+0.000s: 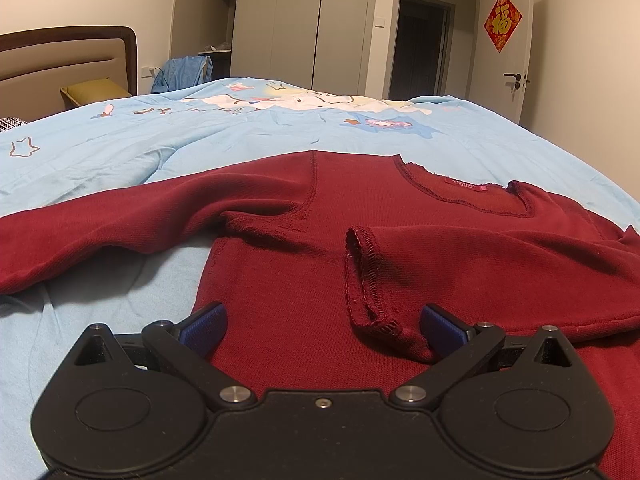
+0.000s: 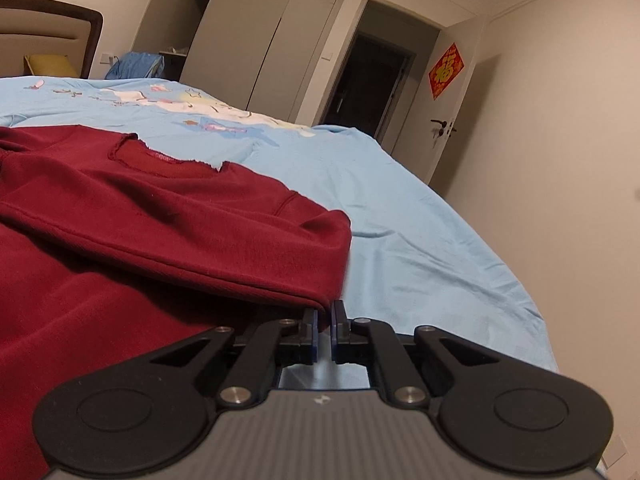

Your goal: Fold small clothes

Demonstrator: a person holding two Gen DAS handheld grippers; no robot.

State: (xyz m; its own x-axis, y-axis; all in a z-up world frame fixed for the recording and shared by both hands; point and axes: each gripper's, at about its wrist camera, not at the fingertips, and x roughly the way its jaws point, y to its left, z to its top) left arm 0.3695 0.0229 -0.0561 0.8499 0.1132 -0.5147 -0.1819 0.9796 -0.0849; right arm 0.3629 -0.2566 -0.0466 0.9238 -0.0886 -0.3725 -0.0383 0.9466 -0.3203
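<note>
While spread on the blue bedsheet [image 1: 120, 148] — maroon top [image 1: 304, 280] (pink label unreadable), left gripper [image 1: 323, 326] agape, right gripper [image 2: 325, 326] pinching its fold.

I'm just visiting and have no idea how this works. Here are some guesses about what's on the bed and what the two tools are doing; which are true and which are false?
1. The garment on the bed is a dark red long-sleeved top. True.
2. The left tool is clamped tight on the cloth. False: its blue pads stand wide apart, over the top.
3. One sleeve is folded across the body, its cuff near the left tool. True.
4. The right tool has its fingers nearly together at the folded edge of the top. True.
5. The bedsheet is plain white. False: it is light blue with a cartoon print.
</note>
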